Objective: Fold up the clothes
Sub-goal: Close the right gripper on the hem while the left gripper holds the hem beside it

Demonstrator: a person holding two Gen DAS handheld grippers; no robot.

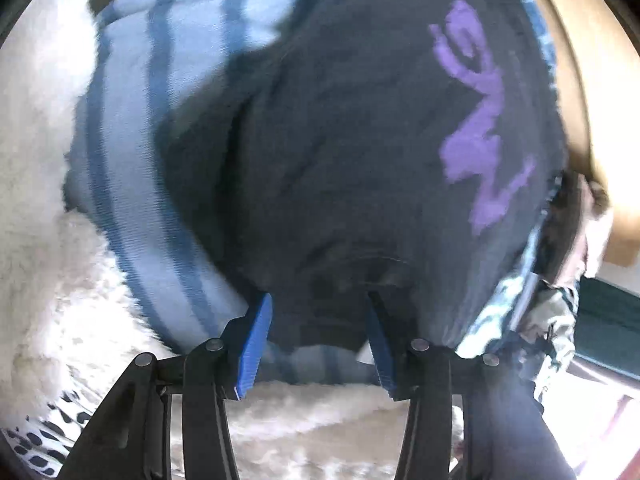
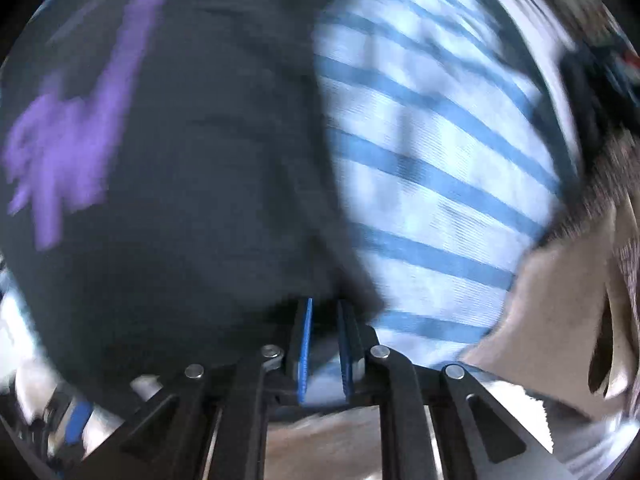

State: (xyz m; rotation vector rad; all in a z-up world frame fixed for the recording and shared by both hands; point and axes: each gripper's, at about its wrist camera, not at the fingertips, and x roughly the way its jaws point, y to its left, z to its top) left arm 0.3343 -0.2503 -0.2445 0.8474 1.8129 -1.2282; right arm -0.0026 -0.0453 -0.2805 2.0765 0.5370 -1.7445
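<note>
Shirt (image 1: 328, 152), dark navy with a purple print (image 1: 476, 120), fills most of both views, spread over a blue-and-white striped cloth (image 1: 132, 160). In the left wrist view the shirt lies centre and right, its near edge bunched between the jaws, and the striped cloth shows to its left and in a strip under the near hem. In the right wrist view the shirt (image 2: 180, 160) takes the left half and the striped cloth (image 2: 432, 168) the right, the print (image 2: 68, 148) smeared by blur at far left. The print looks like lettering, but it cannot be read in either view.

Only the left view shows the white fluffy blanket (image 1: 36, 208) at left and near, a black-spotted white fabric (image 1: 36, 444) in the near left corner, and a tan surface (image 1: 580, 80) at far right with a patterned garment (image 1: 556, 312) below it. Only the right view shows a beige cloth (image 2: 560, 304) at near right, a grey furry patch (image 2: 600, 184) beyond it, and some blurred dark clutter in the far right corner.

Left gripper (image 1: 320, 320) has its jaws spread, with the dark hem lying between the blue pads (image 1: 256, 344); whether they press on it I cannot tell. Right gripper (image 2: 325, 320) has its jaws almost pressed together, with the shirt's near edge at their tips, seemingly pinched; only a narrow gap shows between the pads (image 2: 306, 344).
</note>
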